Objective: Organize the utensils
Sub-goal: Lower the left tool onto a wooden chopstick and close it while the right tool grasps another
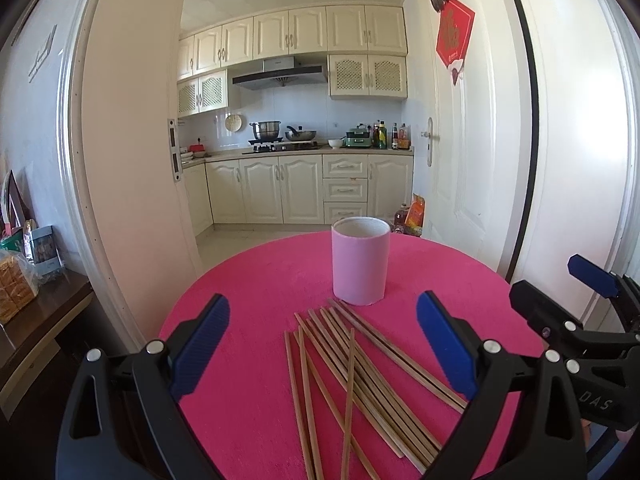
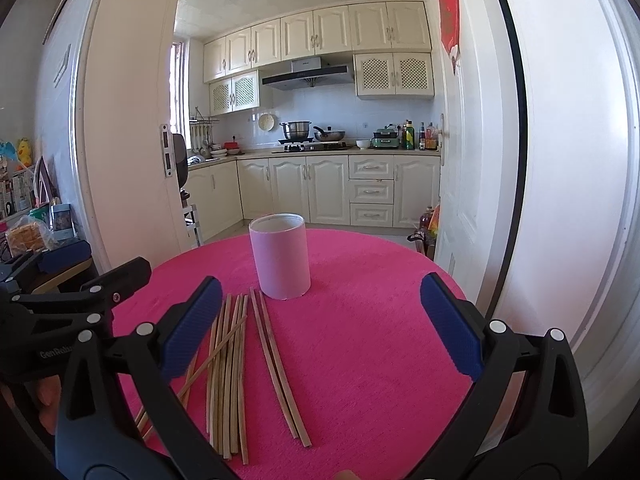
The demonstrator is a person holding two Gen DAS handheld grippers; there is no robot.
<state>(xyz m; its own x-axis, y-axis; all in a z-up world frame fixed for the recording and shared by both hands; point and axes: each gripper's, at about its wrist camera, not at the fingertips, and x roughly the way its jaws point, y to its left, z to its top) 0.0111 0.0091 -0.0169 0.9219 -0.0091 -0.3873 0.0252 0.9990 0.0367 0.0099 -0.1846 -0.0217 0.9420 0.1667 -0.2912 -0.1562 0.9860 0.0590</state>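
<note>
Wooden chopsticks (image 1: 352, 380) lie scattered on the pink tablecloth (image 1: 256, 280) at lower centre, between the spread, empty fingers of the left gripper (image 1: 324, 356). The pink cylindrical holder (image 1: 360, 261) stands upright just beyond them. The right gripper (image 2: 322, 326) is likewise released, with the chopsticks toward its left finger (image 2: 192, 326).

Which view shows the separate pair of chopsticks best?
The right wrist view: the pair lies unobstructed, apart from the main bunch. In the left wrist view the same pair runs along the pile's right edge, its near end hidden behind the left hand-held gripper.

"DAS" on right gripper (image 1: 568, 292)
</note>
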